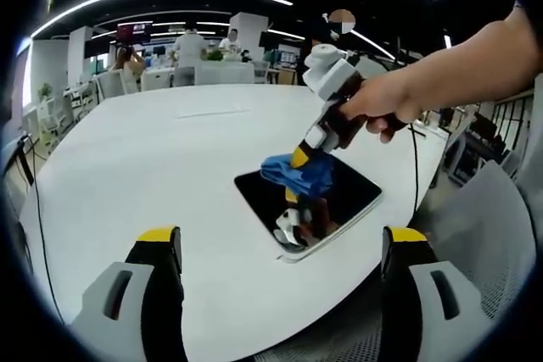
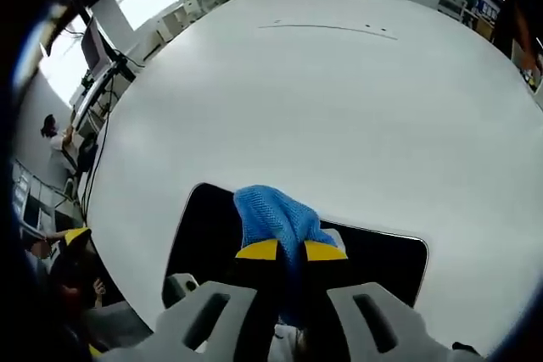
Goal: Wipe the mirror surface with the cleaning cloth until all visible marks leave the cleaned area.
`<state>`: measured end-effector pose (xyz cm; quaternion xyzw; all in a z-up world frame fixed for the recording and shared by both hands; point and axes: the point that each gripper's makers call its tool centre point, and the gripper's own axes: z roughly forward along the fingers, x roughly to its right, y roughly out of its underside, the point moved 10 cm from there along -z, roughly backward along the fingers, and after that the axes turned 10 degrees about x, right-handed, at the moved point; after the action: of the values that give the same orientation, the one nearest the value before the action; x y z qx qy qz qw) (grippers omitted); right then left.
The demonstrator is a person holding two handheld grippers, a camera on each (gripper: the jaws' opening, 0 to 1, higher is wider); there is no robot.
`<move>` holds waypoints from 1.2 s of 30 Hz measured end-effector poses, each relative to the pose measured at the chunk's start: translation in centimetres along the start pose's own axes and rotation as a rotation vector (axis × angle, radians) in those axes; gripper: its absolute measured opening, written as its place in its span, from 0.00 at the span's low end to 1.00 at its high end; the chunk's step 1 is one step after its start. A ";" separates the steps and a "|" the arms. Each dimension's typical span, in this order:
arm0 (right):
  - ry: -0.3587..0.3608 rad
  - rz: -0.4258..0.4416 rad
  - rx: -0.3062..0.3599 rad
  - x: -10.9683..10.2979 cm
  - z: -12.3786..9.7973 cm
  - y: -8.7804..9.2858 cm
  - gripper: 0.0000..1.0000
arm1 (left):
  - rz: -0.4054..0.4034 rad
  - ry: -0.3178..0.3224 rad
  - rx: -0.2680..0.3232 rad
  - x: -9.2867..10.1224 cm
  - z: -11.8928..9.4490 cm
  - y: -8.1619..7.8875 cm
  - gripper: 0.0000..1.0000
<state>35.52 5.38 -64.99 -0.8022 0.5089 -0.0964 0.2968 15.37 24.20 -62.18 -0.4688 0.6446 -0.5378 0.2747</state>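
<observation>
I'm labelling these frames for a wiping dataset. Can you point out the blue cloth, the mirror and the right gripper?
blue cloth (image 2: 276, 214): right gripper view, on its bunched top.
mirror (image 1: 352, 192): left gripper view, on bare dark glass near the far corner.
right gripper (image 1: 299, 157): left gripper view, at its yellow tips, pinching the cloth.

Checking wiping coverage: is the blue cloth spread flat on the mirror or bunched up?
Bunched up. The blue cloth is a crumpled wad pinched in the right gripper, pressed on the mirror.

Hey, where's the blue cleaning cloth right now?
The cleaning cloth is pinched in the right gripper, pressed onto the mirror on the white table, right of centre in the left gripper view.
</observation>
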 end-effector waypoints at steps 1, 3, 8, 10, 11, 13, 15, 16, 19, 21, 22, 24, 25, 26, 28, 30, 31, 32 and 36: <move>0.000 -0.001 0.001 0.1 0.1 0.0 0.03 | -0.001 0.001 -0.001 0.0 0.0 0.0 0.97; -0.002 -0.002 0.004 0.1 -0.1 0.1 0.03 | -0.002 0.001 0.000 0.0 0.0 0.0 0.97; 0.001 0.001 0.002 0.3 -0.7 0.4 0.03 | -0.009 0.000 -0.002 -0.1 0.0 0.1 0.97; 0.002 0.005 0.002 0.6 -0.8 0.4 0.03 | -0.010 -0.001 0.000 -0.1 -0.1 0.1 0.97; 0.002 0.009 0.003 0.7 -0.9 0.5 0.03 | -0.010 0.001 -0.002 -0.1 0.0 0.1 0.97; 0.003 0.010 0.002 0.9 -0.8 0.5 0.03 | -0.009 0.002 -0.003 -0.1 0.0 0.1 0.97; 0.003 0.010 0.002 1.0 -0.9 0.5 0.03 | -0.009 0.002 -0.003 -0.1 0.0 0.1 0.97; 0.004 0.010 0.002 1.2 -0.9 0.5 0.03 | -0.009 0.002 -0.004 -0.1 0.0 0.1 0.97; 0.008 0.012 0.002 1.6 -0.9 0.5 0.03 | -0.007 0.004 -0.005 -0.1 0.0 0.1 0.97; 0.013 0.013 0.002 1.9 -1.2 0.7 0.03 | -0.006 0.007 -0.005 -0.1 0.0 0.1 0.97; 0.015 0.015 0.002 2.0 -1.4 0.8 0.04 | -0.005 0.008 -0.006 0.0 0.0 0.1 0.97; 0.020 0.019 0.002 2.4 -1.5 0.8 0.04 | -0.003 0.011 -0.008 0.0 0.0 0.1 0.97; 0.022 0.022 0.003 2.5 -1.5 0.9 0.04 | -0.004 0.010 -0.008 0.0 0.0 0.1 0.97; 0.023 0.023 0.003 2.7 -1.5 0.9 0.04 | -0.003 0.012 -0.010 0.0 0.0 0.1 0.97; 0.027 0.025 0.004 3.0 -1.5 0.9 0.04 | -0.002 0.012 -0.009 0.0 0.0 0.1 0.97; 0.030 0.028 0.004 3.2 -1.5 0.9 0.04 | -0.002 0.012 -0.010 0.0 0.0 0.1 0.97; 0.032 0.030 0.004 3.3 -1.6 0.9 0.04 | -0.002 0.013 -0.010 0.0 0.0 0.1 0.97; 0.032 0.030 0.005 3.3 -1.6 1.0 0.04 | -0.003 0.014 -0.009 0.0 0.0 0.1 0.97; 0.036 0.037 0.000 3.4 -1.9 1.0 0.04 | -0.004 0.013 -0.006 0.0 0.1 0.1 0.98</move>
<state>35.48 1.36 -64.56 -0.7909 0.5289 -0.1052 0.2894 15.40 24.16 -62.26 -0.4675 0.6472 -0.5394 0.2677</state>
